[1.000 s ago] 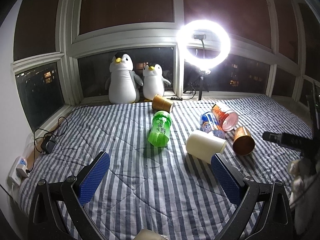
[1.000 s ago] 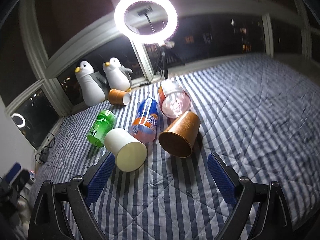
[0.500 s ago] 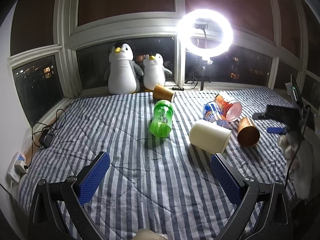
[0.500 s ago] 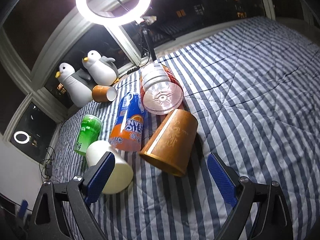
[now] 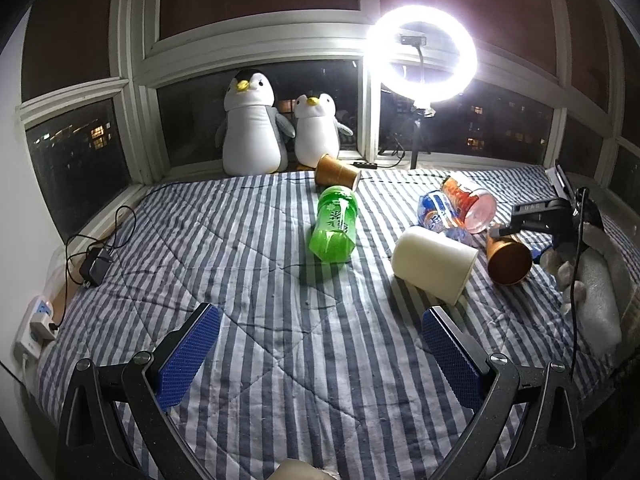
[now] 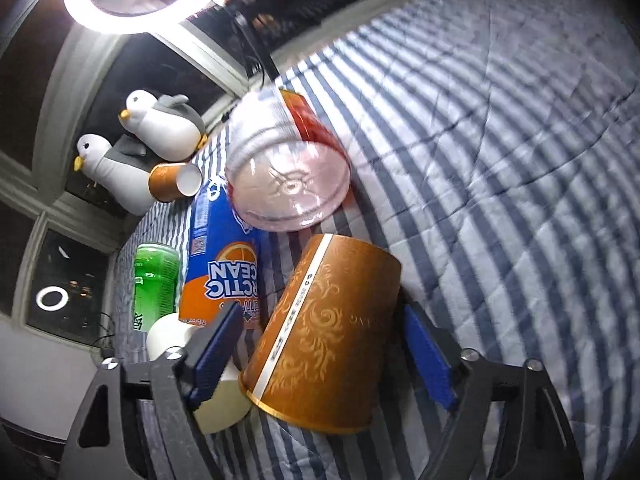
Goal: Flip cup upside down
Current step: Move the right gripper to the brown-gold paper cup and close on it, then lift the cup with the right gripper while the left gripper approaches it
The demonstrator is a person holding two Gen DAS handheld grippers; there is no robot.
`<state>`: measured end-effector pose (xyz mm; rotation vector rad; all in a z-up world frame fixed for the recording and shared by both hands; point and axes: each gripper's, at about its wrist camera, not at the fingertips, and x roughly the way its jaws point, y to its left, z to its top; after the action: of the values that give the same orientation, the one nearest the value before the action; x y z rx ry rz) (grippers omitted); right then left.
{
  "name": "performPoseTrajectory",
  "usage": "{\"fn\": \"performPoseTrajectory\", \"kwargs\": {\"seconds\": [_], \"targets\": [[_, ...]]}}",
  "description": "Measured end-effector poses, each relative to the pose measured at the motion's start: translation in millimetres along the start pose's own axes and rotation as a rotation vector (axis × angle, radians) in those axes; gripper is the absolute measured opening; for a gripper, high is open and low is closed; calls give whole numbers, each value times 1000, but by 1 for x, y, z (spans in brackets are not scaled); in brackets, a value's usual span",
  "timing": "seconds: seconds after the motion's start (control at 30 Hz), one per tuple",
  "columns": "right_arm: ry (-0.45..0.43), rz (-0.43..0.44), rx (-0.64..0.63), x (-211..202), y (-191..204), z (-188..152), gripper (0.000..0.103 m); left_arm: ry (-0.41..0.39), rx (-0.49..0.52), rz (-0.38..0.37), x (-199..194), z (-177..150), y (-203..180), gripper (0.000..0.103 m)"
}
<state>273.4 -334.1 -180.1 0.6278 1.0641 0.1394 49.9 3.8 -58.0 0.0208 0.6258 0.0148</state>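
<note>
A gold paper cup [image 6: 324, 336] lies on its side on the striped bedspread [image 6: 500, 160]. My right gripper [image 6: 324, 356] is open, its blue pads on either side of this cup, not pressing it. In the left wrist view the same cup [image 5: 509, 257] lies at the right with the right gripper [image 5: 536, 220] over it. My left gripper [image 5: 320, 356] is open and empty above bare bedspread [image 5: 280, 320]. A white cup [image 5: 434, 264], a green cup [image 5: 334, 222], a blue-orange cup [image 6: 220, 268], a clear pink-bottomed cup [image 6: 288, 168] and another gold cup [image 5: 335, 171] also lie on their sides.
Two plush penguins [image 5: 250, 120] sit by the window. A lit ring light [image 5: 422, 54] stands on a tripod behind the cups. A charger and cables [image 5: 94, 264] lie at the bed's left edge, with a power strip [image 5: 38, 320].
My right gripper has moved down and forward onto the gold cup, which now sits between its pads. The left gripper has barely moved.
</note>
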Motion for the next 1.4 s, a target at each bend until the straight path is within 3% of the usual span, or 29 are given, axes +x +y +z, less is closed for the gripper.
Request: {"fn": "performPoseTrajectory", "kwargs": {"seconds": [0.07, 0.43, 0.77, 1.03, 1.4], "targets": [[41, 19, 30, 9, -4, 2, 61, 3, -6, 4, 1, 0, 3, 102], [16, 38, -11, -16, 7, -15, 60, 8, -18, -8, -2, -3, 14, 102], [38, 98, -159, -55, 52, -86, 60, 48, -30, -17, -3, -8, 26, 102], [142, 79, -361, -27, 104, -150, 60, 93, -32, -33, 1, -11, 29, 102], [151, 1, -471, -2, 124, -172, 63, 163, -25, -74, 16, -8, 19, 102]]}}
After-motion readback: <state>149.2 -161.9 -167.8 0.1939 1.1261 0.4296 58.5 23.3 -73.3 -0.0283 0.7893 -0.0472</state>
